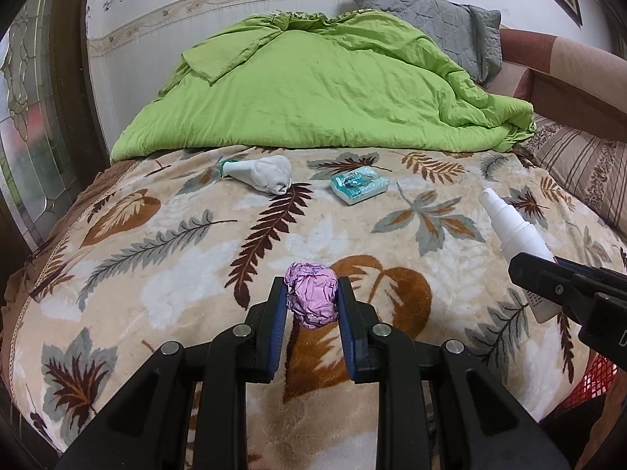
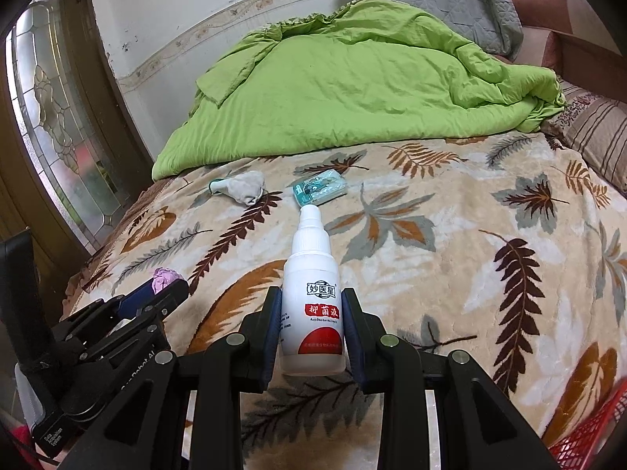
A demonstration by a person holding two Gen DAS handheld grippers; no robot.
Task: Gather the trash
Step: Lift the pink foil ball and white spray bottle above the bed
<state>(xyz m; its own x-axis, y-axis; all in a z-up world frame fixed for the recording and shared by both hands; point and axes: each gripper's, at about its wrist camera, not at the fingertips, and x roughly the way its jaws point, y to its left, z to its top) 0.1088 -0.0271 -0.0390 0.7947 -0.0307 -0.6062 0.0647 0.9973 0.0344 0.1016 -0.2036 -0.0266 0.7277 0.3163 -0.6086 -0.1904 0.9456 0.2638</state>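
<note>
**Both claws loaded over the bed**

The right gripper (image 2: 312, 325) clamped a white spray bottle (image 2: 312, 305) above the leaf-patterned blanket (image 1: 164, 243); the left gripper (image 1: 312, 305) pinched a crumpled pink paper ball (image 1: 312, 297) just above that blanket.

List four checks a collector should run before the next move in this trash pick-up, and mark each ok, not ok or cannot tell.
1. Left claw grips the crumpled pink paper: ok, pads press on both sides.
2. Right claw grips the white spray bottle: ok, held nozzle forward.
3. Red mesh basket within reach: cannot tell, only a corner shows.
4. Bed cleared: not ok, the white sock and tissue pack lie on the leaf blanket.
</note>
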